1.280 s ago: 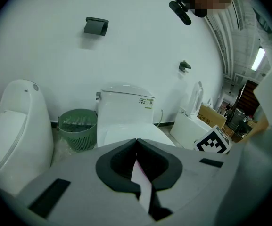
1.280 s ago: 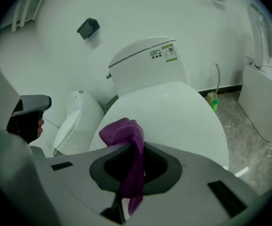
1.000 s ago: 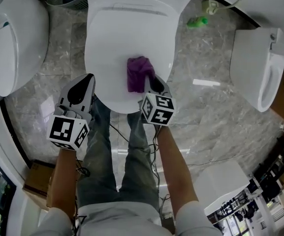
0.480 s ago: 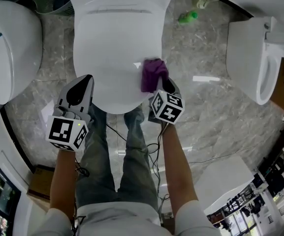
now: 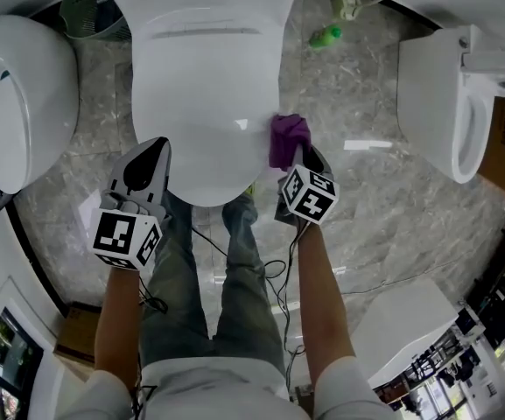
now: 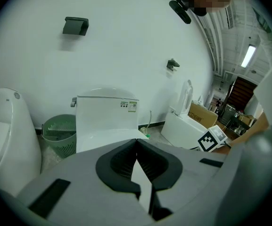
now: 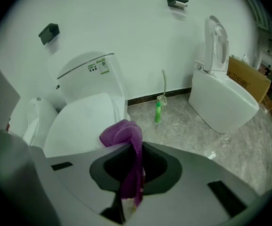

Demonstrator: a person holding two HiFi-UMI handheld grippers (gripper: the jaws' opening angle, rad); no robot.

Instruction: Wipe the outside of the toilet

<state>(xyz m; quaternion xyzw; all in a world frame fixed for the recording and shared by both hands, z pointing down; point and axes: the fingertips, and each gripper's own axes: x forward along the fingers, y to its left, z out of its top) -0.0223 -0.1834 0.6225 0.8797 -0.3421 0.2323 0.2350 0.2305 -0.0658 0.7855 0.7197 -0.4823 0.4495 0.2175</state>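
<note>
Gripping purple cloth [image 5: 288, 137], right hand-held gripper [image 5: 297, 157] meets toilet [image 5: 204, 86] edge; left hand-held gripper [image 5: 154, 150] closed.

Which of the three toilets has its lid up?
The right toilet, beside the cardboard box: its lid stands upright; the middle toilet and left toilet are closed.

The toilet [image 5: 204, 86] looks like smooth, glossy white ceramic. At its 4 o'clock edge, the cloth [image 5: 287, 138] is soft, fuzzy purple fabric. The floor [image 5: 366, 208] is polished grey veined stone. At 11 o'clock, the basket [image 5: 81, 16] is matt green slatted plastic.
</note>
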